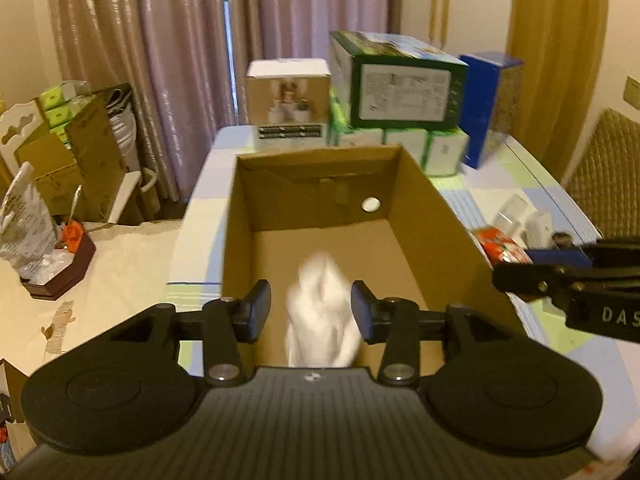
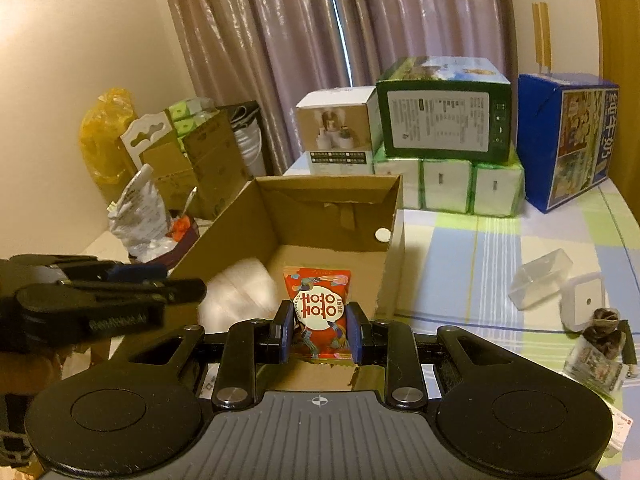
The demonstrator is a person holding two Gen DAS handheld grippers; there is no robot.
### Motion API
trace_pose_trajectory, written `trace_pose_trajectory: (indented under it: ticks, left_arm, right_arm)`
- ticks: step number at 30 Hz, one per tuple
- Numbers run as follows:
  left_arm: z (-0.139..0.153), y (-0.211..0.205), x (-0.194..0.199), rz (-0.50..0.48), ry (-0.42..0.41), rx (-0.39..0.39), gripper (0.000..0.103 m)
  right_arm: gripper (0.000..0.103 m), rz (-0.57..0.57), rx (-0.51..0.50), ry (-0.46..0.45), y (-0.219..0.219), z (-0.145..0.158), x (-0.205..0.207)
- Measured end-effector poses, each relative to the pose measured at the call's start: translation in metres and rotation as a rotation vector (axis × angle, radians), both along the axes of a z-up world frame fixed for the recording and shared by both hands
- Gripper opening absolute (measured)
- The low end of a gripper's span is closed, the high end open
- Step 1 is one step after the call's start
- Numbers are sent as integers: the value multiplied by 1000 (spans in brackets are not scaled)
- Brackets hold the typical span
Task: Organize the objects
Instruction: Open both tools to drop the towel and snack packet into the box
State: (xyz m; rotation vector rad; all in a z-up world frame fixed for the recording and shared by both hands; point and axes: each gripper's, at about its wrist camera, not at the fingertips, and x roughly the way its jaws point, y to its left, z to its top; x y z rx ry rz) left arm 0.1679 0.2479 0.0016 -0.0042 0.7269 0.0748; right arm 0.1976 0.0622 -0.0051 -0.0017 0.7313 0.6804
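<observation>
Item: red snack packet (image 2: 320, 312), printed wrapper, long axis running away from the camera, pinched across its short width between the blue-padded fingers of the right gripper (image 2: 320, 330). Jaws narrow, closed on the packet's sides. Held above the near end of the open cardboard box (image 2: 394, 240), forward end pointing over the box floor, crimped rear edge toward the gripper body.

Item: white soft object (image 1: 322, 314), blurred, identity unclear (cloth or bag). Located between the fingers of the left gripper (image 1: 311, 310), over the box floor. Jaws wide, a gap visible on either side; contact none, as far as can be told. Judged released or about to drop.

Decisive relation: packet already above the box opening, directly in line with the right jaws; right gripper the nearer one. White object to the packet's left in the right wrist view; free floor ahead and to the right. Left gripper body close beside on the left, the chief obstruction to any sideways shift.

Surroundings: checked tablecloth (image 2: 480, 248); clear plastic container (image 2: 540, 280) and small white box (image 2: 586, 304) on the table to the right, well apart from the box; green carton (image 2: 444, 120) on stacked tissue packs (image 2: 448, 188), blue carton (image 2: 568, 140), behind the box; curtains (image 2: 300, 40) beyond.
</observation>
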Motion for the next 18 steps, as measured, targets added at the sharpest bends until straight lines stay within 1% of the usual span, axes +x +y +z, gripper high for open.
trace_pose_trajectory:
  ticks: [7,11,12,14,15,16,18]
  left_arm:
    - [5,14,-10,30,-26,-28,46]
    - [7,19,-19,46,-41,-41,49]
    - [7,20,-21,51,-43,-45,50]
    - [8,21,-26,56,-45,-46,51]
    - [8,21,-28,58,-44,-49,53]
    - [8,22,-29,60,-42,-51,54]
    - [8,22,-34,65,-42,-54,56]
  right_arm:
    - [25,11,2,17,7,-8,2]
    - [25,18,28,21,12,-8,3]
    - [28,20,39,19,13,-8,3]
    - [49,9,67,14,13,-6,4]
    - [67,-5,79,6,11,-5,4]
    - [70,-16,89,-4,9,-3,3]
    - [70,-17,96,-8,5,0,1]
